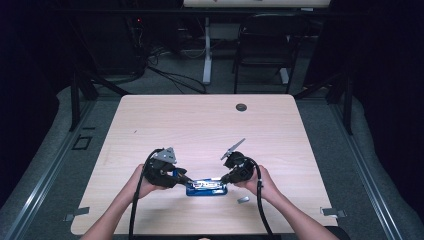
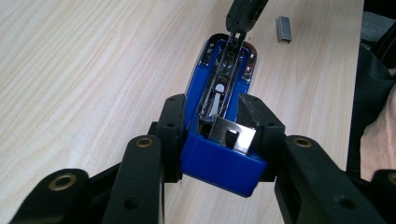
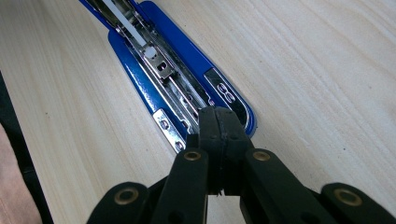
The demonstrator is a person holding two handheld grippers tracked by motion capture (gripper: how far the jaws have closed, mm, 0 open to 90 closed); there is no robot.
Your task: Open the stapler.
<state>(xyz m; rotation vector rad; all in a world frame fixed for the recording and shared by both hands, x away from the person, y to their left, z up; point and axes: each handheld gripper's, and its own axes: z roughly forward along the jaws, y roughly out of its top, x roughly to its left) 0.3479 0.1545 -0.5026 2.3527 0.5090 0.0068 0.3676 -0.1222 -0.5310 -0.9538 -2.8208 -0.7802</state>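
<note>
Left gripper view: blue stapler [image 2: 219, 140] (unlabelled)

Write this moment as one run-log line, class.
left claw: clamps blue stapler rear | right claw: shut, tips in its open tray | staple strip: lying on table

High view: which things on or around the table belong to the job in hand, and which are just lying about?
In use:
- blue stapler, opened up
- left hand-held gripper, clamped on the stapler's rear end
- right hand-held gripper, shut, tips at the stapler's front end
- strip of staples, lying beside the stapler

Lying about:
- cable port in the table
- chair behind the table
</note>
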